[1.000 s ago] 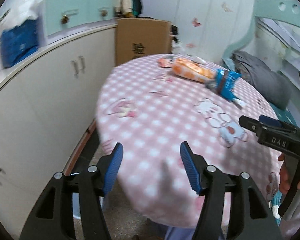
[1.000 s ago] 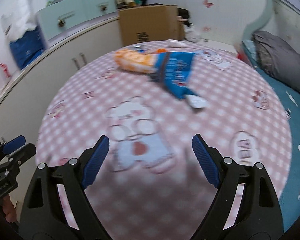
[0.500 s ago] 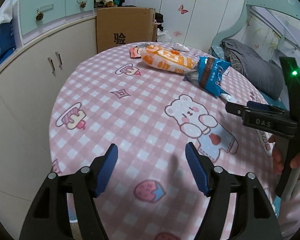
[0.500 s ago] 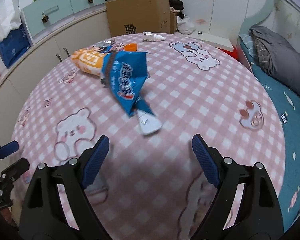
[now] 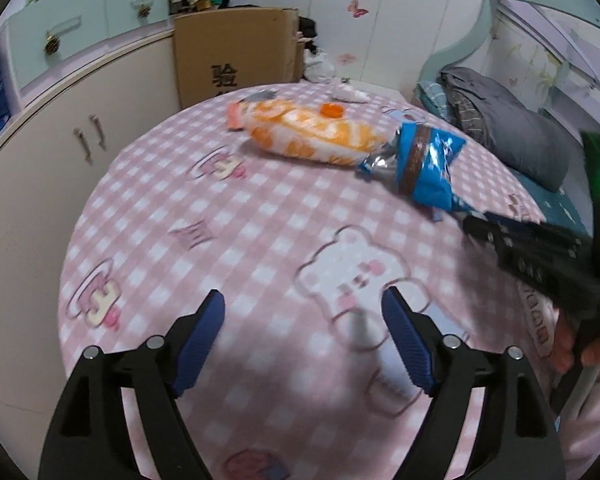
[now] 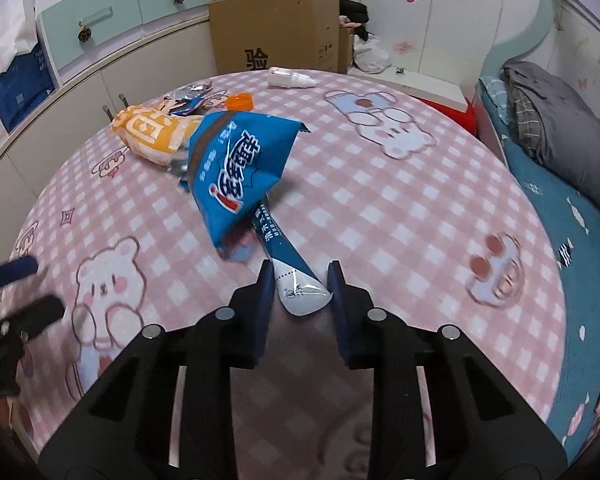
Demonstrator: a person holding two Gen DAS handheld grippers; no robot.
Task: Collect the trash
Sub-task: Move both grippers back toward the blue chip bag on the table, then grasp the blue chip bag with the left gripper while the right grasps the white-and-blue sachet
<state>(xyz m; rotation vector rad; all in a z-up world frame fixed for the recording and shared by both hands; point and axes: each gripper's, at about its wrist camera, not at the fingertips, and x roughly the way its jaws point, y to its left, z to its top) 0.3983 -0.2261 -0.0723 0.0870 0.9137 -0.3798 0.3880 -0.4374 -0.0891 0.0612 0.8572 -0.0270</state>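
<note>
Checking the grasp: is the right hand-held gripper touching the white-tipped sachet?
Touching. In the right wrist view the right hand-held gripper, whose jaws have just been closing, has both pads against the sachet edges.

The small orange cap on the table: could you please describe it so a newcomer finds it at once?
Start at the round table with the pink checked cloth. Near its far edge lies an orange-and-white snack bag. The small round orange plastic cap sits just behind it, the only plain, solid-coloured disc there.

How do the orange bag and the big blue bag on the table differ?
The orange bag looks plump and lies farther back; the blue bag is flatter, crumpled, nearer. The blue bag partly overlaps the orange bag's end. Both are snack wrappers lying on the pink checked tablecloth.
</note>
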